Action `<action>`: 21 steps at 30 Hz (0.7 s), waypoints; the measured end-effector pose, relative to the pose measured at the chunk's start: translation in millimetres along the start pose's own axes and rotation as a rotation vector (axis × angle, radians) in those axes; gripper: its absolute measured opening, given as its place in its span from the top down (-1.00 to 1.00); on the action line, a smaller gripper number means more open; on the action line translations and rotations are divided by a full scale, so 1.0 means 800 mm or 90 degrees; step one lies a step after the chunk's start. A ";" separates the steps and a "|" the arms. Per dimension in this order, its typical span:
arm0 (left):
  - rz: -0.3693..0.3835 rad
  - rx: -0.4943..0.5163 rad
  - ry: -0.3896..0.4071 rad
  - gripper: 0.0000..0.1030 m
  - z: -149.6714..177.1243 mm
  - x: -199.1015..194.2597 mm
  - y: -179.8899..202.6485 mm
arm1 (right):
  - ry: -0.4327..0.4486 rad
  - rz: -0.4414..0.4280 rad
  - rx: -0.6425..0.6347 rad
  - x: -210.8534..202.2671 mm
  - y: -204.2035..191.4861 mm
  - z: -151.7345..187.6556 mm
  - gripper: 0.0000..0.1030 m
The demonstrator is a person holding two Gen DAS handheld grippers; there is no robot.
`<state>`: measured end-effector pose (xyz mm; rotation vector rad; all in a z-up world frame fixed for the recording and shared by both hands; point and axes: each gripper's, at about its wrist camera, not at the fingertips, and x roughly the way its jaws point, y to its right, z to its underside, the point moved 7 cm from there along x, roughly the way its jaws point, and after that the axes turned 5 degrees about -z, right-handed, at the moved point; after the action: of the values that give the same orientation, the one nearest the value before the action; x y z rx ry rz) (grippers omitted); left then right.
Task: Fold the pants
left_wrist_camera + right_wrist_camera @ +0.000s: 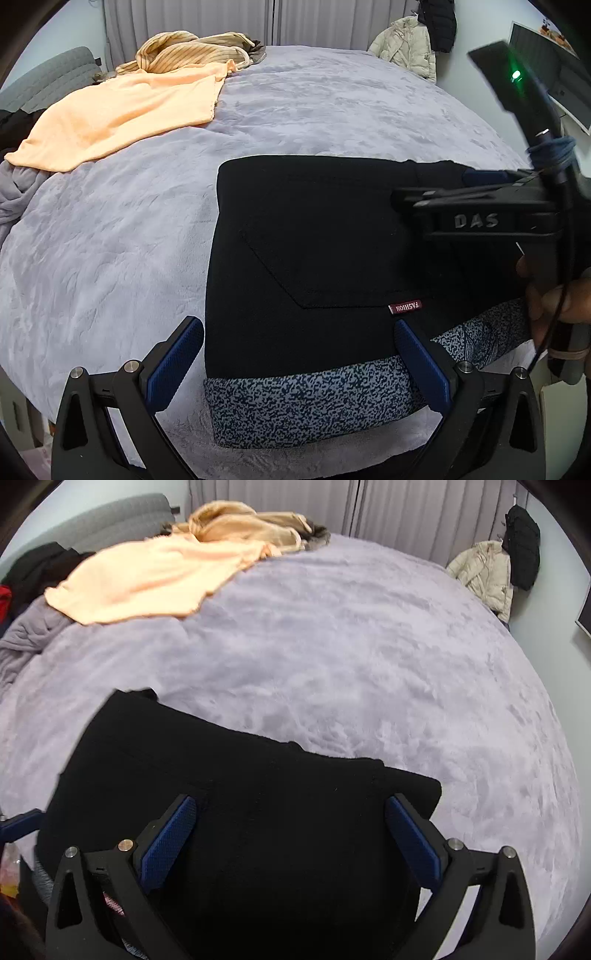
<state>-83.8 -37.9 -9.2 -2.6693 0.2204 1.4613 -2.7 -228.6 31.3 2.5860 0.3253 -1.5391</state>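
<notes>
Folded black pants [314, 236] lie flat on the lilac bed cover [110, 240]. A back pocket with a red label [405, 307] faces up, and the speckled blue waistband [314, 402] runs along the near edge. My left gripper [297, 323] hovers open over the pants' near left corner, its pads apart and holding nothing. My right gripper [291, 801] stands wide open above the right part of the pants [240, 812], nothing pressed between its blue pads [170, 842]. In the left wrist view, the right gripper [402, 201] shows side on, held by a hand [554, 302].
A peach cloth [122, 114] and a striped beige garment [184, 51] lie at the far left of the bed. A crumpled grey blanket [26, 638] lies at the left edge. Jackets [487, 576] hang on the right wall. Bare cover [369, 664] stretches beyond the pants.
</notes>
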 end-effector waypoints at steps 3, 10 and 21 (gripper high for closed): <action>-0.016 -0.012 0.021 -1.00 -0.010 -0.015 -0.020 | 0.026 -0.011 0.014 -0.014 0.001 0.020 -0.99; -0.003 -0.114 -0.008 -1.00 -0.057 0.000 -0.062 | 0.064 -0.036 -0.011 -0.055 -0.003 0.092 -0.99; 0.027 -0.005 -0.016 -1.00 -0.021 0.011 0.009 | 0.092 -0.068 -0.018 -0.101 0.027 0.111 -1.00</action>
<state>-66.6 -48.0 -7.5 -2.6662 0.2723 1.5096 -110.5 -278.0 59.3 2.7037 0.5026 -1.3693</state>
